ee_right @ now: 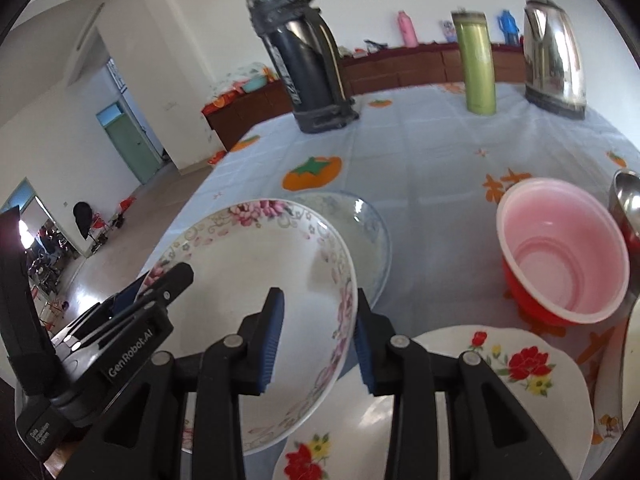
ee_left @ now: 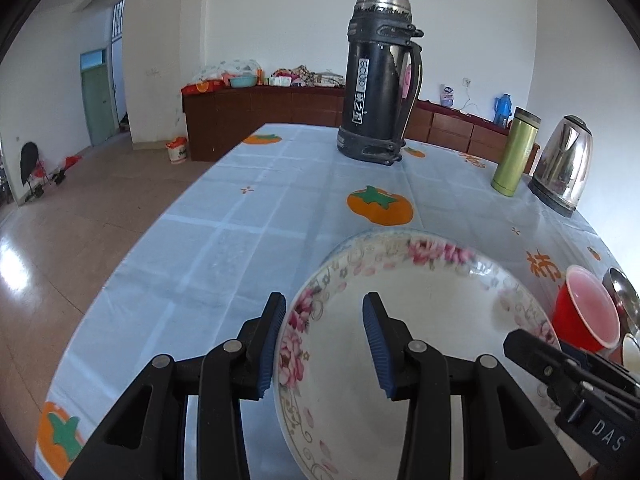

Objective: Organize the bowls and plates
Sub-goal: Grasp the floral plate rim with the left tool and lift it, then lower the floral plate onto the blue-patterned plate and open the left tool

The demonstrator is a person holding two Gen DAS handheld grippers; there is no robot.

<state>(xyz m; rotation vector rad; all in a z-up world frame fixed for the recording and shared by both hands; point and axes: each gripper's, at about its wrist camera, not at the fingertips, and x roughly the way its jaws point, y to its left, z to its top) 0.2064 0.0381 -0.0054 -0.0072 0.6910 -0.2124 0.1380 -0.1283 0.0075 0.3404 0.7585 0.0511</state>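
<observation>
Both hand-held grippers, left (ee_left: 324, 346) and right (ee_right: 318, 334), straddle the pink-flowered plate's (ee_right: 256, 280) rim, open.

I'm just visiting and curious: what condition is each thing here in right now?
Pink-flower plate: empty, tilted, rim between both grippers' fingers.
Glass bowl: empty, upright, behind the plate.
Red bowl: empty, upright.
Red-flower plate: flat, empty.
Left gripper: open.
Right gripper: open.

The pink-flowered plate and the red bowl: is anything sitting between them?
Yes. In the right wrist view a clear glass bowl sits just behind the pink-flowered plate, then bare tablecloth up to the red bowl.
</observation>
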